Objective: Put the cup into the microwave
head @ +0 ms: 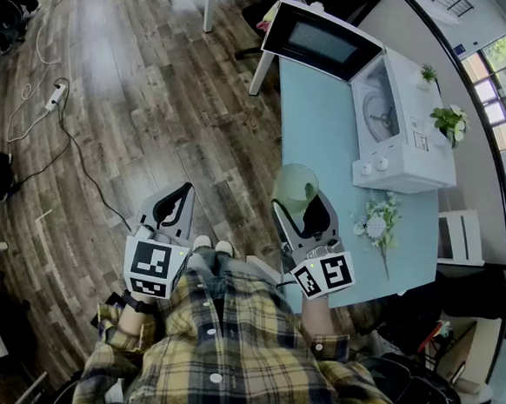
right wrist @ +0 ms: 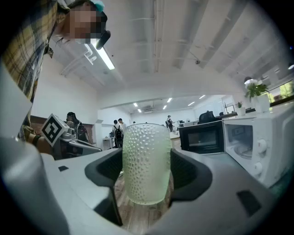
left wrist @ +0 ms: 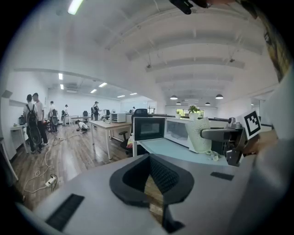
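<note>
green dimpled cup (right wrist: 146, 163) clamped upright in the right tongs (head: 298, 206), left tongs (left wrist: 150, 167) closed together.

In the head view, the right hand-held gripper (head: 300, 207) covers the lower part of the cup (head: 294, 183). At the right edge of the right gripper view, the microwave (right wrist: 264, 147) is cut off. The distant people (left wrist: 36, 120) at middle left of the left gripper view are too small to make out.
</note>
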A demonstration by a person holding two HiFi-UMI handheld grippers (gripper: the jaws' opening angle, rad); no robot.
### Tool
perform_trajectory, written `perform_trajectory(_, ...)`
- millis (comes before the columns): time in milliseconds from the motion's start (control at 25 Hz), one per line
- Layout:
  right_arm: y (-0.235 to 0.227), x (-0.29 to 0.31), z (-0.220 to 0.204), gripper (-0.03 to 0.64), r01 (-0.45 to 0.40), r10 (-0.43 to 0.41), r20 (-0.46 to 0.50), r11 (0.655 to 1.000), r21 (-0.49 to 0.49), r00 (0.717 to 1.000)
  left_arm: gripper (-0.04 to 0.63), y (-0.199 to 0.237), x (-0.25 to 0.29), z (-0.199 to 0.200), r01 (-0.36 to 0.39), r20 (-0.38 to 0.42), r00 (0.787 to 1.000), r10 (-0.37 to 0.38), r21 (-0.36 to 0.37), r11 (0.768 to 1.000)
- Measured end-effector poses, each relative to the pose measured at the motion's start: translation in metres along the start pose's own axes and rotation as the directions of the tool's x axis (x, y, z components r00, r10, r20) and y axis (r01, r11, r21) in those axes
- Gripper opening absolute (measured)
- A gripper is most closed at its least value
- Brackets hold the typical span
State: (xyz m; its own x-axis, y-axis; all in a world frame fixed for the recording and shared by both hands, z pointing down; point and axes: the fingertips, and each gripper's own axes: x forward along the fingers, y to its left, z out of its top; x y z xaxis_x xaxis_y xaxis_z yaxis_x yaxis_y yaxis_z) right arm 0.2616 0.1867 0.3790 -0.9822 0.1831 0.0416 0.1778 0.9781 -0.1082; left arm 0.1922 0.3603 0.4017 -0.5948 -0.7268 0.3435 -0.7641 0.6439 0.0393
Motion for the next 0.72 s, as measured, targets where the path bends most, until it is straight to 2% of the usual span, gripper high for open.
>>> perform_trajectory(480,0.008,0.014,-0.002,0.325,0.056,-0.056,0.007,0.998,-0.009,0.998,-0.009,0.031,-0.013,-0.011,0.0,-0.008,1.0,0.0,0.006,1.0)
perform_trajectory(720,0.005,0.032,-0.011,0.325,0.063,-0.063,-0.008,0.998,0.003,0.998,-0.009,0.045,-0.002,-0.019,0.001,-0.033,0.999,-0.001,-0.002,1.0)
